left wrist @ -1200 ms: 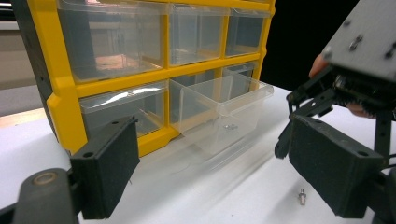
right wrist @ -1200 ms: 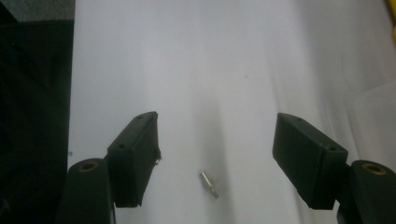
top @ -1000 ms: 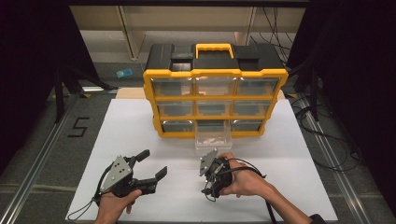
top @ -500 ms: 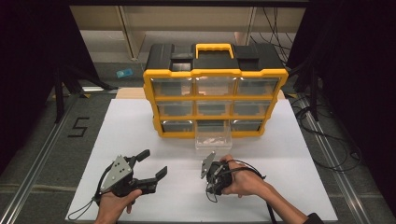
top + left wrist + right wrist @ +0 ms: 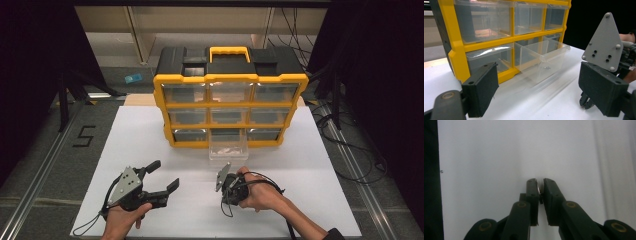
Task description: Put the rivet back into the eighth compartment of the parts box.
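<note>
Right hand-held gripper (image 5: 226, 196): jaws have just been closing and now stand nearly together, tips down on the white surface (image 5: 310, 200). In the right gripper view a small metallic piece (image 5: 538, 189) sits pinched between the pads (image 5: 532, 190); too small to say what it is, maybe a screw or washer. Reads as a clenched grip on that piece, at about 6 o'clock from the open drawer (image 5: 228, 150).

Compared with a second ago, the right hand has barely shifted; the change is the jaws going from wide to tight. Judgement: the pick is made, and the lift comes next, probably toward the drawer.

Left hand-held gripper (image 5: 161, 177): released, jaws wide apart, nothing between them, parked at about 8 o'clock from the drawer and pointing toward the organizer (image 5: 230, 107). It has not moved.

Drawer: clear, pulled out of the bottom row's middle slot, resting on the surface, with something small inside.
</note>
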